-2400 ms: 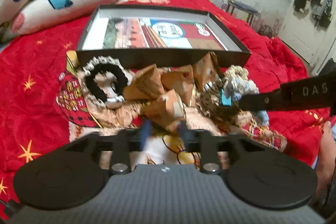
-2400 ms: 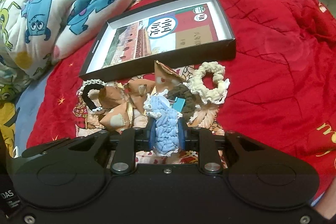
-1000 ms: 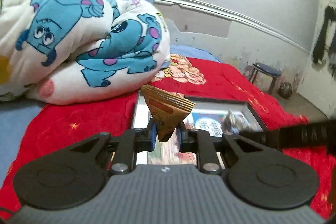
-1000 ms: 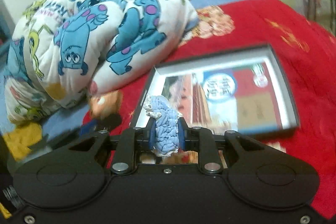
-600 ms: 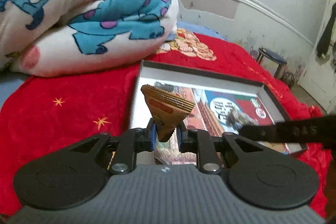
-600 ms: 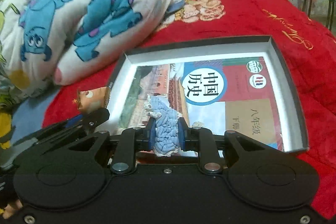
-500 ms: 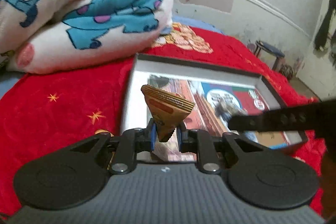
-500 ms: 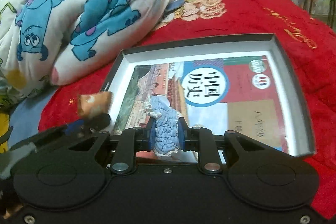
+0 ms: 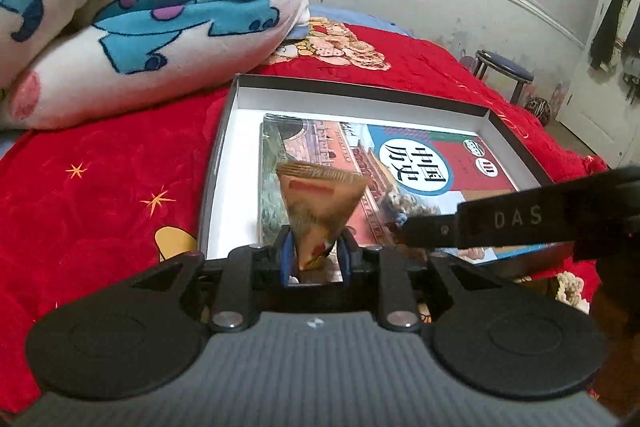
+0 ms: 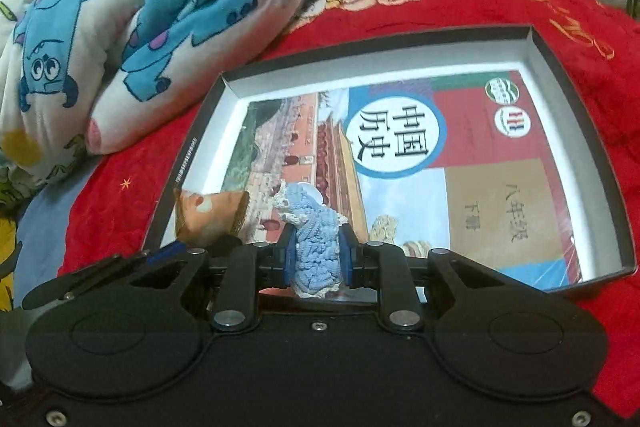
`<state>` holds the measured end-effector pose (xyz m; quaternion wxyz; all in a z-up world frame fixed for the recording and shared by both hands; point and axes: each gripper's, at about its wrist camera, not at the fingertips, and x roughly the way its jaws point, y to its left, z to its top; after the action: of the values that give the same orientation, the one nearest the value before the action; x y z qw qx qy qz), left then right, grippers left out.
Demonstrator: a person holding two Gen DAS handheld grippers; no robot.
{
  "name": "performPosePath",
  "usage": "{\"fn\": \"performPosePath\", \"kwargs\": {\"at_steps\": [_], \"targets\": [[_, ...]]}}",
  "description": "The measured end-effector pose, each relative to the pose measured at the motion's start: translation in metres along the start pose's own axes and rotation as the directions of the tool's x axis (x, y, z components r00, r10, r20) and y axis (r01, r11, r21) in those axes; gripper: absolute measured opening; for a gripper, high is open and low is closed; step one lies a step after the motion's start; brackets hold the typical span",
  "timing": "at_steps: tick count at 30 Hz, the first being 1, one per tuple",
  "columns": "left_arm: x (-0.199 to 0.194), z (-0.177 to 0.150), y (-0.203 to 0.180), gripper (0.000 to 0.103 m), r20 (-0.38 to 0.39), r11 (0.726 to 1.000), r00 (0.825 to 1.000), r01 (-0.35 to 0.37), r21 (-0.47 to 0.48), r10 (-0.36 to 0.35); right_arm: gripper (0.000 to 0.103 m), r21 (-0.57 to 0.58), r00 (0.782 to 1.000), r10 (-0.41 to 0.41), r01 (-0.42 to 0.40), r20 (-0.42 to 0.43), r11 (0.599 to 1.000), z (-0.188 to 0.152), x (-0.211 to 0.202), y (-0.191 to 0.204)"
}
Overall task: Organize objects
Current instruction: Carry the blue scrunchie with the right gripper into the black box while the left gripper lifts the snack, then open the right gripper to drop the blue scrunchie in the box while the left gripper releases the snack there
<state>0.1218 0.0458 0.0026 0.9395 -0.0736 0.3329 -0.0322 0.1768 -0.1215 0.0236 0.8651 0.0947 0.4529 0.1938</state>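
Two grippers hovering over the black box [image 10: 576,131]: left gripper [image 9: 314,261] just spreading, letting the brown packet [image 9: 320,203] drop beside the book [image 10: 472,155], right gripper [image 10: 316,259] pinching the blue scrunchie [image 10: 314,239], ideally releasing low.

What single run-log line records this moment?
left gripper: jaws just opening, brown packet between them | right gripper: shut on blue scrunchie | both over black box

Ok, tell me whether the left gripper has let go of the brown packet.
Let go. The left gripper has just been opening, and gaps show between its pads and the blurred packet, which sits between them over the box.
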Motion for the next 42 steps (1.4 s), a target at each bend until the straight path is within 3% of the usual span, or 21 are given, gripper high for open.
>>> {"fn": "performPosePath", "kwargs": {"at_steps": [4,10,16,21,26,31,34,38,42], "targets": [[0.001,0.001,0.001,0.046,0.000,1.000,1.000,0.013,-0.006,-0.013,0.022,0.027,1.000,0.012,-0.012,-0.009,1.000,-0.002,0.003,-0.004],[-0.004,0.005,0.011,0.064,0.006,0.997,1.000,0.004,-0.071,-0.004,0.028,0.045,0.999,0.034,-0.034,-0.011,0.998,0.000,0.001,-0.005],[-0.022,0.013,0.028,0.078,0.065,0.988,0.998,0.029,-0.154,-0.019,0.047,0.008,0.992,0.110,-0.111,0.058,0.994,0.005,-0.027,0.000],[-0.042,0.017,0.030,0.084,0.156,0.992,0.988,0.020,-0.122,-0.001,0.061,-0.001,0.981,0.158,-0.159,0.114,0.987,0.011,-0.061,0.005],[-0.067,0.014,0.021,0.089,0.237,0.994,0.969,0.085,-0.065,-0.067,0.068,0.023,0.970,0.170,-0.177,0.176,0.984,0.013,-0.098,0.006],[-0.089,0.005,-0.002,0.090,0.268,0.992,0.956,0.110,0.058,-0.122,0.073,0.043,0.966,0.131,-0.144,0.220,0.989,0.004,-0.125,0.001],[-0.099,-0.006,-0.015,0.090,0.254,0.985,0.954,0.133,0.111,-0.158,0.073,0.076,0.968,0.122,-0.141,0.220,0.987,-0.011,-0.133,-0.005],[-0.098,-0.019,-0.033,0.090,0.177,0.973,0.962,0.189,0.130,-0.210,0.073,0.110,0.976,0.085,-0.108,0.200,0.988,-0.038,-0.136,-0.013],[-0.090,-0.032,-0.048,0.090,0.111,0.971,0.973,0.184,0.151,-0.202,0.073,0.165,0.979,0.036,-0.070,0.199,0.984,-0.060,-0.140,-0.031]]}}
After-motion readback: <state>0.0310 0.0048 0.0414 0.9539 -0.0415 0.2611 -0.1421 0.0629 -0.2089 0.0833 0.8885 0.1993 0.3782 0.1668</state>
